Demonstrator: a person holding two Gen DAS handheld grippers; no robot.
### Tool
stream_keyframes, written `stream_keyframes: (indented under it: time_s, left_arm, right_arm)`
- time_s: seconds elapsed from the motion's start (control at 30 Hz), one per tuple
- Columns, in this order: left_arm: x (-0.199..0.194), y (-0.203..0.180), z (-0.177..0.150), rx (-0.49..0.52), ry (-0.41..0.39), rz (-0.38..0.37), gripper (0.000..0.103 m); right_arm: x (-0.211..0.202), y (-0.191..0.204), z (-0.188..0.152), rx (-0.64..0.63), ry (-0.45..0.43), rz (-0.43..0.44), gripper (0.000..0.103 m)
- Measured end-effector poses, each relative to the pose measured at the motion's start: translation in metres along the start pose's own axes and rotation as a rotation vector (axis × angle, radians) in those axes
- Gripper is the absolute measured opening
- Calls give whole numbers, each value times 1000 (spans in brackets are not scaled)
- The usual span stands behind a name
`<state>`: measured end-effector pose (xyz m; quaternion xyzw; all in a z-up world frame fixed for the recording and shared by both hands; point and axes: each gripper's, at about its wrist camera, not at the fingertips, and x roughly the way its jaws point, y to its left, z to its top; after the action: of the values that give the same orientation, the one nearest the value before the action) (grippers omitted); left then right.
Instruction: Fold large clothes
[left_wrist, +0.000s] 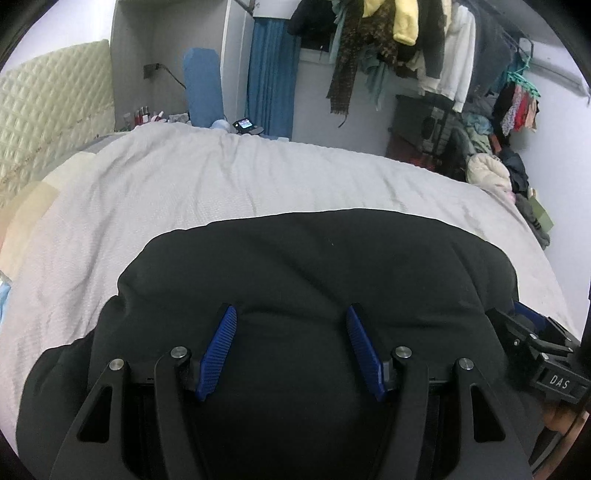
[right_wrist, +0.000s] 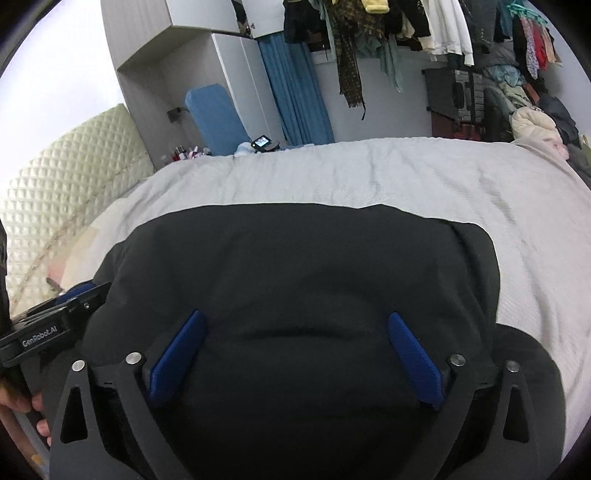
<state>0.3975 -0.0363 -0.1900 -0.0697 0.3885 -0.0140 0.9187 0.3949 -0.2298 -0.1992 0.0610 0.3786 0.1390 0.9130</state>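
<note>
A large black garment (left_wrist: 314, 266) lies folded into a broad block on the white bed cover (left_wrist: 184, 184); it also shows in the right wrist view (right_wrist: 295, 258). My left gripper (left_wrist: 291, 314) is open, its blue pads (left_wrist: 218, 350) spread just over the garment's near part. My right gripper (right_wrist: 295, 321) is open too, with blue pads (right_wrist: 413, 362) wide apart above the near part of the garment. Each gripper shows at the edge of the other's view: the right one (left_wrist: 535, 343) and the left one (right_wrist: 74, 299). Neither holds cloth.
A quilted cream headboard (left_wrist: 48, 110) stands at the left. Clothes hang on a rail (left_wrist: 406, 40) at the back right, with a pile of clothes (left_wrist: 491, 173) below. A blue curtain (left_wrist: 273, 74), a blue cushion (left_wrist: 203, 85) and small bottles (left_wrist: 144, 116) are behind the bed.
</note>
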Motion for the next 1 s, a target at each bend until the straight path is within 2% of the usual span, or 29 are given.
stream_keyframes:
  time_s: [0.13,0.23,0.4,0.6,0.67,0.73,0.83,0.87,0.93,1.0]
  left_arm:
    - [18,4,6,-4,18,26,63]
    - [16,6,5,-3,29,27,63]
    - [-15,14,-6,34,5,21,63]
    - [-64,57,-27,-22,-75,71,63]
    - [-68,74,-32,-33,-75,96,63]
    - [-65,87,-36,-54,-55,83,63]
    - [-54,97,-40,-75,-28,65,63]
    - [-52,98,-41,-72,-29,67,63]
    - [-50,95,-47,-47,-46,86,63]
    - [-50,90,-52,-15,-53,102,63]
  right_arm:
    - [20,-1,4,-3,26,14,103]
    - [23,-3,3,0,41,23,103]
    - [-4,-7,-2,-2,33,41,103]
    - [-51,-31,-11,-2,-42,-2,103]
    - [-64,-44,-15,19,-62,-14,103]
    - [-71,-57,-20,48,-77,-20,103]
    - [-65,-66,-23,48,-54,20,103]
    - [-63,-67,-24,35,-46,17,102]
    - [-55,-65,-28,-5,-16,10,88]
    - [-53,-66,-32,-15,-3,27,83]
